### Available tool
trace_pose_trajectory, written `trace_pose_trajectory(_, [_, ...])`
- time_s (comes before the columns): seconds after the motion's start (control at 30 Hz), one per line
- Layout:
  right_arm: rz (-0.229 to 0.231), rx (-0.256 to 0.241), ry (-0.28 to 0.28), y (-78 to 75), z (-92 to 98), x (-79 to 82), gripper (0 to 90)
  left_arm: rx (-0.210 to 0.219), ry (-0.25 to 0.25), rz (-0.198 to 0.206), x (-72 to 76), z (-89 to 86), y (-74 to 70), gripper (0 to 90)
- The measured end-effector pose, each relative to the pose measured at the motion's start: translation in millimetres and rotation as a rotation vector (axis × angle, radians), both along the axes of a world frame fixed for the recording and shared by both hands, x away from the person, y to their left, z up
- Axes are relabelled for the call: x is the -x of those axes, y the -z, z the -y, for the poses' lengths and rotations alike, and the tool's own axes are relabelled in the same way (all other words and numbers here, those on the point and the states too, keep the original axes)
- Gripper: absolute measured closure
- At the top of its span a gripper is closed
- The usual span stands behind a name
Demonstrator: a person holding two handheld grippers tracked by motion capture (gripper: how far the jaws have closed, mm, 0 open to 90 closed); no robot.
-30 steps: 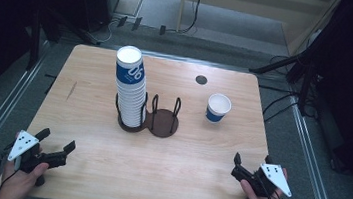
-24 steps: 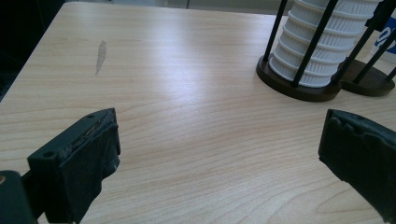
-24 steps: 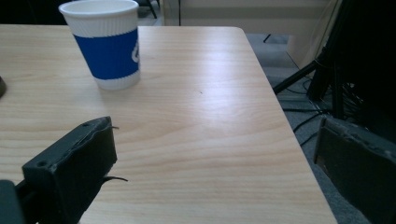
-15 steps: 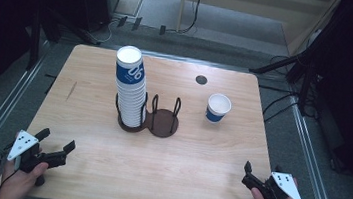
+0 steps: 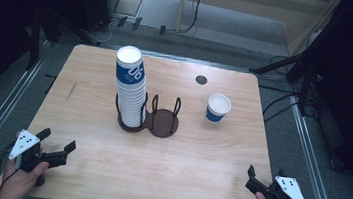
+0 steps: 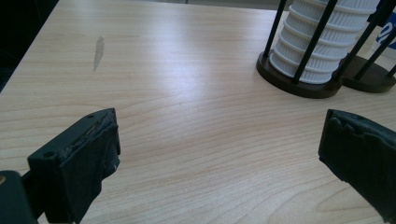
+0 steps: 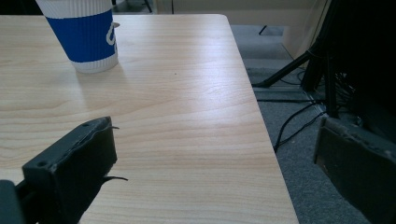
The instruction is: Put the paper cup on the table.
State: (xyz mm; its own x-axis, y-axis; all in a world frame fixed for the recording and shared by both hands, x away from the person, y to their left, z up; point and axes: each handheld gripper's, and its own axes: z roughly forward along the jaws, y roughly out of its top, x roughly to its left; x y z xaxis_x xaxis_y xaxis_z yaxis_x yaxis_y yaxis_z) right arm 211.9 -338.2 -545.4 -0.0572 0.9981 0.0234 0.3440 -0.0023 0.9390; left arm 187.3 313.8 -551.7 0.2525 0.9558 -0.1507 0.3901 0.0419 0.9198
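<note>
A tall stack of white ribbed paper cups (image 5: 129, 86), the top one blue-banded, stands in the left ring of a dark two-ring wire holder (image 5: 164, 123). The right ring is empty. A single blue-and-white cup (image 5: 218, 108) stands upright to the right. My left gripper (image 5: 59, 138) rests open at the front left, nothing between its fingers. In the left gripper view the left gripper (image 6: 219, 140) faces the stack (image 6: 322, 42) and the holder's base (image 6: 299, 86). My right gripper (image 5: 265, 172) is open at the front right corner. In the right gripper view the right gripper (image 7: 215, 144) straddles the table edge, the cup (image 7: 86, 32) far ahead.
The wooden table (image 5: 197, 162) has a round dark grommet (image 5: 200, 79) near its back edge and a small grey smear (image 5: 71, 90) on the left. Cables and stand legs (image 5: 289, 67) lie on the grey floor to the right.
The right gripper has drawn back toward the person and a little to the right, down to the table's front right corner. The left gripper and the cups have not moved.
</note>
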Motion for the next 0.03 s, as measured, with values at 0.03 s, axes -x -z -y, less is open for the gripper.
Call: trace_pose_trajectory(0.03, [0.0, -0.001, -0.001, 0.0, 0.3, 0.0, 0.0, 0.002, -0.003, 0.004, -0.3, 0.3, 0.0, 0.0])
